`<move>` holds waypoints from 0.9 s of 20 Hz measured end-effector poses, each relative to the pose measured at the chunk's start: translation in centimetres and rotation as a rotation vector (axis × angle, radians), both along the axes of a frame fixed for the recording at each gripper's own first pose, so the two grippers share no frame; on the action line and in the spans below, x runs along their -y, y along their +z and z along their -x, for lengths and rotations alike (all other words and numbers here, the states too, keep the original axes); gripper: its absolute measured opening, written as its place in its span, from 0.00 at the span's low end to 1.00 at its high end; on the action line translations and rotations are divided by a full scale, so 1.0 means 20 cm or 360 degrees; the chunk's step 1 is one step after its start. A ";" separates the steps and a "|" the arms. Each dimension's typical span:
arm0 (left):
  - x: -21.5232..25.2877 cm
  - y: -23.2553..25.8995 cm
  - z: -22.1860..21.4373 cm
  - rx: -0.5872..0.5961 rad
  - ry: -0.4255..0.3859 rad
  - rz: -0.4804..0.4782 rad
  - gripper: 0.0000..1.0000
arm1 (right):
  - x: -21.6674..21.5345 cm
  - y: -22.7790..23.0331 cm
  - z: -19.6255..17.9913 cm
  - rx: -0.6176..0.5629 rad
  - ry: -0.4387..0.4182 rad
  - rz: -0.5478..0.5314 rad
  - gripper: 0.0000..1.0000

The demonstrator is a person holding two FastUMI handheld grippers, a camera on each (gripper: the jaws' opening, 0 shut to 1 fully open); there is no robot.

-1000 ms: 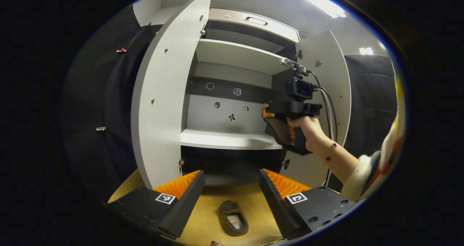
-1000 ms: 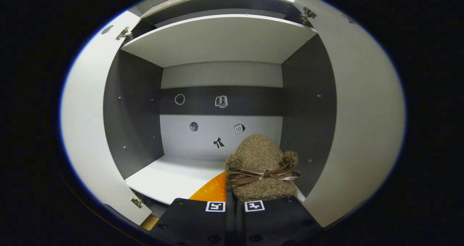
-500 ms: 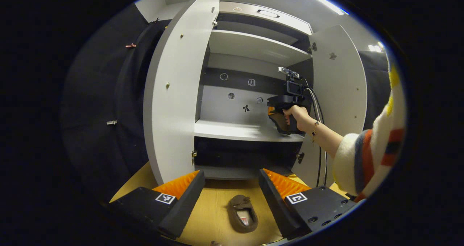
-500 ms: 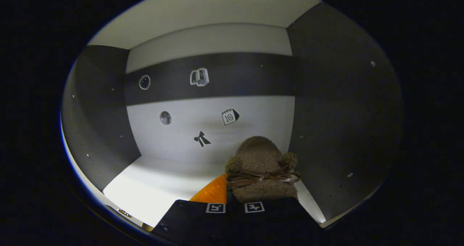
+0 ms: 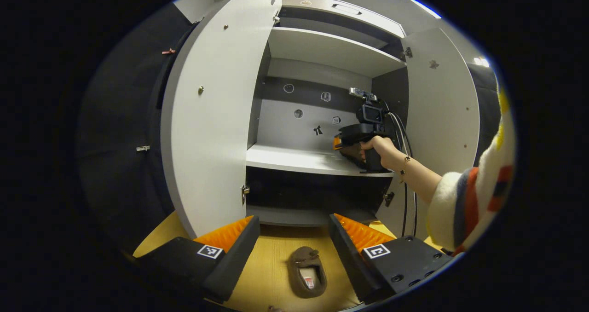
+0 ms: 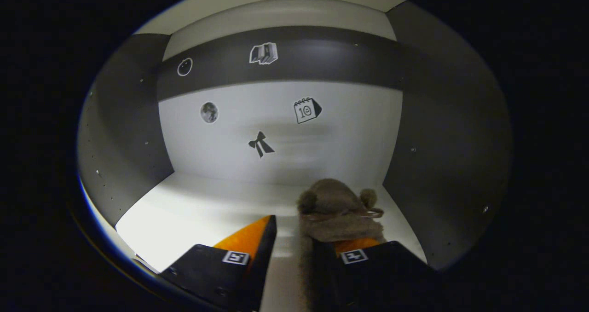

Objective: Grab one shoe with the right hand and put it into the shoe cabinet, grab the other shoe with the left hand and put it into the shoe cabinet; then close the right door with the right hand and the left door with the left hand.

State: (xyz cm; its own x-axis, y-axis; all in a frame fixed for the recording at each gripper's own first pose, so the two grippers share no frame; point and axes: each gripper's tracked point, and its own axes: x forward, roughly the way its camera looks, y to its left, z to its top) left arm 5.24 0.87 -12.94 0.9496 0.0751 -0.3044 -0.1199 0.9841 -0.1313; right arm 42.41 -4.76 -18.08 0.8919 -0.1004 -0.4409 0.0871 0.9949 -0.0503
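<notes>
Your right tongs [image 6: 294, 247] reach deep into the cabinet [image 5: 322, 49], low over the white shelf [image 6: 193, 210], and their fingers stand apart. The fuzzy brown shoe [image 6: 338, 210] sits on that shelf at the right end, near the dark side wall, with its heel running down between the fingers; it lies against the right finger [image 6: 368, 261], while a clear gap shows on the left side, so they are no longer clamped on it. In the left gripper view your hand [image 5: 382, 148] holds those tongs at the shelf's right end, beside the open right door [image 5: 441, 109]. Your left tongs [image 5: 294, 252] hang wide apart over the wooden floor [image 5: 271, 266], with the second shoe [image 5: 307, 271] lying between their fingers, untouched, in front of the cabinet. The left door [image 5: 211, 118] also stands open.
</notes>
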 end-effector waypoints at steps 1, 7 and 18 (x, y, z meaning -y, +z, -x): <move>0.00 0.00 0.00 -0.0001 0.0001 0.0000 0.95 | -0.03 0.01 0.02 0.0001 0.0029 0.0014 0.74; -0.02 0.00 0.04 -0.0010 0.0011 0.0010 0.95 | -0.14 0.09 0.19 0.0004 0.0087 -0.0053 0.98; -0.01 0.02 0.16 0.0002 -0.0036 -0.0013 0.95 | -0.09 0.28 0.44 0.0035 0.0061 -0.0051 0.97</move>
